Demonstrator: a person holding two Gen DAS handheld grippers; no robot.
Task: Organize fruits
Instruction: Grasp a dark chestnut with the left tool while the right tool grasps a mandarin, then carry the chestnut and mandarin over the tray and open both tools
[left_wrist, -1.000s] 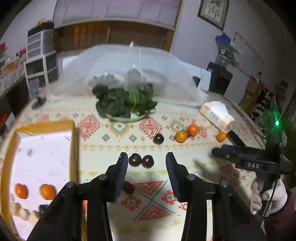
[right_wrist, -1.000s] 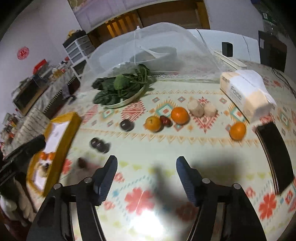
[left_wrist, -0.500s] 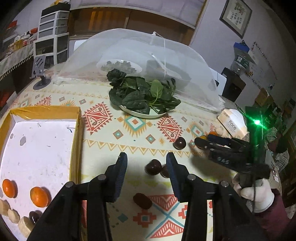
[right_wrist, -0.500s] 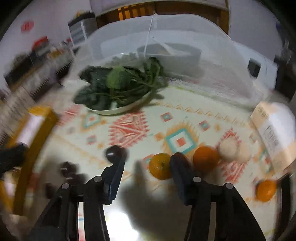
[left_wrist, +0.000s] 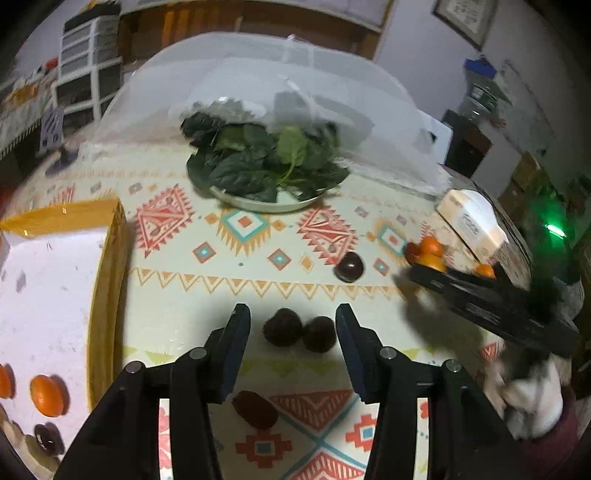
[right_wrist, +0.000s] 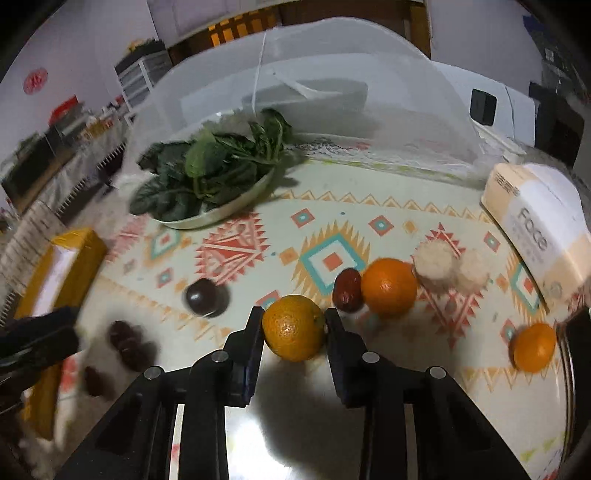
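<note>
Closing around a yellow-orange citrus (right_wrist: 294, 327), your right gripper (right_wrist: 293, 332) has both pads touching its sides on the patterned tablecloth (right_wrist: 332, 206). Your left gripper (left_wrist: 291, 332) is opening, jaws apart astride two dark round fruits (left_wrist: 299, 332), with the yellow-edged tray (left_wrist: 107, 266) at the table's left edge.

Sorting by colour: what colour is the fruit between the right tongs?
Orange fruit, yellowish toward the stem, clearest in the right wrist view.
</note>
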